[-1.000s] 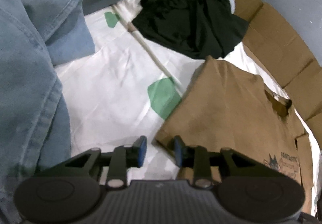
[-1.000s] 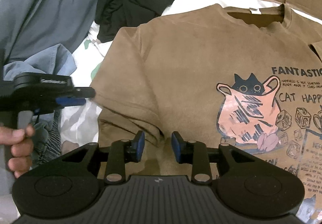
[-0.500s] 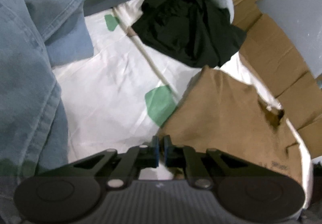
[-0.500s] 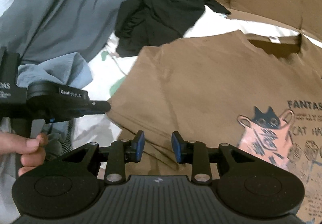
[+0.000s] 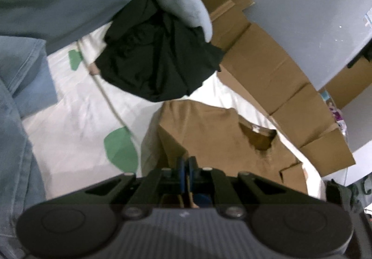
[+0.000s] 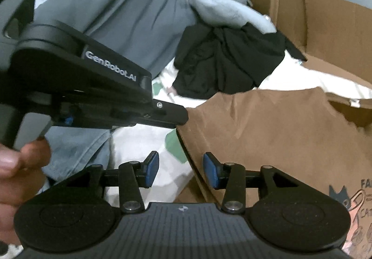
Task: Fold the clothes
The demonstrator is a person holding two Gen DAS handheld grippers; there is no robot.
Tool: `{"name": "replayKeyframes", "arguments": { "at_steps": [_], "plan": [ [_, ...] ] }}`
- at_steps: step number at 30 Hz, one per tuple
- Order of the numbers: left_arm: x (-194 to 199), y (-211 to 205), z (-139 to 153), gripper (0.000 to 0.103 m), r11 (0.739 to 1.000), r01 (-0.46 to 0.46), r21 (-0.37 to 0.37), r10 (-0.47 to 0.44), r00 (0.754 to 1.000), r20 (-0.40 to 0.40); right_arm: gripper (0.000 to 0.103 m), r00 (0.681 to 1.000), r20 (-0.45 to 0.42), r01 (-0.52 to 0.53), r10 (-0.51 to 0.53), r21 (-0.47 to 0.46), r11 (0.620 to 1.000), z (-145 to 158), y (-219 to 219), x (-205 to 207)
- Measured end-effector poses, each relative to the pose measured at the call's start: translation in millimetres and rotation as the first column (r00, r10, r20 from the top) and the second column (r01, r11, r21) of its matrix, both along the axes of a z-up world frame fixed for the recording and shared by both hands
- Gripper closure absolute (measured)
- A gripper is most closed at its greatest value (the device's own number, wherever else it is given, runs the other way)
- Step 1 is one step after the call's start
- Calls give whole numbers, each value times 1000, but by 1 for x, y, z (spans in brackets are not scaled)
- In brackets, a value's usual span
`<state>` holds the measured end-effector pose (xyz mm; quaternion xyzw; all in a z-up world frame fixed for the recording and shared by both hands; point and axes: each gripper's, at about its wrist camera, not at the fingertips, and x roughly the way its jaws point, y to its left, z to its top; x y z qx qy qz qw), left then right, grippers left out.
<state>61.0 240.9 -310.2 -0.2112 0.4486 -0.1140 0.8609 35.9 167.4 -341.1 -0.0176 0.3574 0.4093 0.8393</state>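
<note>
A brown T-shirt with a cat print (image 6: 279, 133) lies on a white sheet with green leaves (image 5: 76, 124). My left gripper (image 5: 185, 174) is shut on the brown T-shirt's (image 5: 223, 142) sleeve edge and holds it lifted off the sheet. In the right wrist view the left gripper (image 6: 179, 117) pinches the raised sleeve corner. My right gripper (image 6: 181, 171) is open, its blue pads either side of the lifted brown edge, not closed on it.
A crumpled black garment (image 5: 158, 58) lies beyond the T-shirt. Blue denim (image 5: 16, 105) and grey-blue clothes (image 6: 121, 7) are piled on the left. Cardboard boxes (image 5: 279, 77) line the right and far side. A hand (image 6: 14, 166) holds the left gripper.
My left gripper closed on the T-shirt's sleeve edge and lifted it up and inward. My right gripper stayed open and moved up to the raised edge.
</note>
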Motion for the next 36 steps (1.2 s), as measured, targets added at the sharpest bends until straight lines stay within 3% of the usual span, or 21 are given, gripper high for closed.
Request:
{"name": "replayKeyframes", "arguments": {
  "at_steps": [8,10,12,13,18,20,25,36],
  "plan": [
    [7,-5,6,99,999,13,-48,-13,1000,-9,54,998,49,34,-34,11,999,6,5,13],
    [8,-6,8,99,998,18,-59,-19,1000,-10,65,998,65,14,-15,14,1000,6,8,14],
    [8,-8,13,99,998,29,-51,-29,1000,13,101,997,77,3,-1,-24,1000,4,12,19],
    [10,-10,15,99,998,38,-45,-38,999,19,101,998,66,2,-1,-24,1000,3,12,23],
    [27,-13,20,75,999,44,27,-43,999,-6,101,999,39,16,-16,10,1000,2,2,35],
    [39,-15,20,55,996,45,79,-44,999,-11,101,999,33,12,-13,17,1000,3,-1,38],
    [83,-18,10,51,984,71,161,-67,997,-26,102,1000,27,8,-9,31,999,7,-10,43],
    [173,-26,-59,51,980,113,165,-79,977,-200,102,999,-27,25,-23,66,998,3,-27,61]
  ]
}}
